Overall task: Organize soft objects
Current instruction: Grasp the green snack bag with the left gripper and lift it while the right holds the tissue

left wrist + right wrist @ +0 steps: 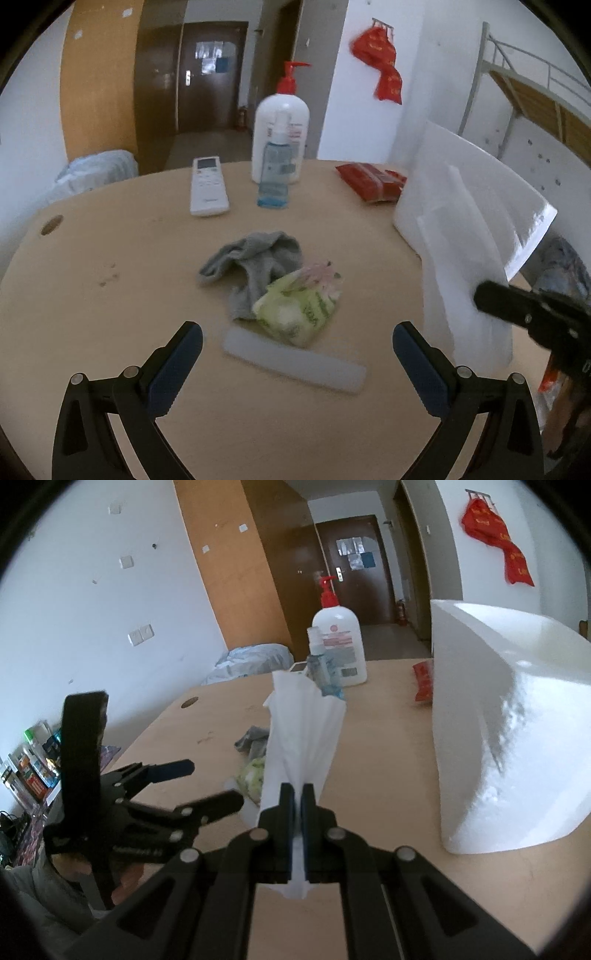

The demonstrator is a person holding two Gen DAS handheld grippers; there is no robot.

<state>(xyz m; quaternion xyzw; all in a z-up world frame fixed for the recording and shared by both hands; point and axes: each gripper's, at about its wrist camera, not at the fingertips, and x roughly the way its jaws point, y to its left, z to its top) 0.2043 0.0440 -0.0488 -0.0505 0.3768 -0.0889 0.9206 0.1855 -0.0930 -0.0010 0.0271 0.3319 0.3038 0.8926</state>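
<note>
The right claw is pinching a white tissue above the counter — probably carrying it to the foam box at 2 o'clock. The left claw is hanging spread before the grey sock and the green packet — likely next.

Nothing here can actually be read; the pump bottle on the worktop has a label with a red round mark, red and grey bands and a barcode block, but the lettering is too blurred to make out; the red cloth hanging on the wall carries gold characters, illegible from here; the green packet shows green print that stays a smear; the remote has a pale screen, showing no legible digits.
</note>
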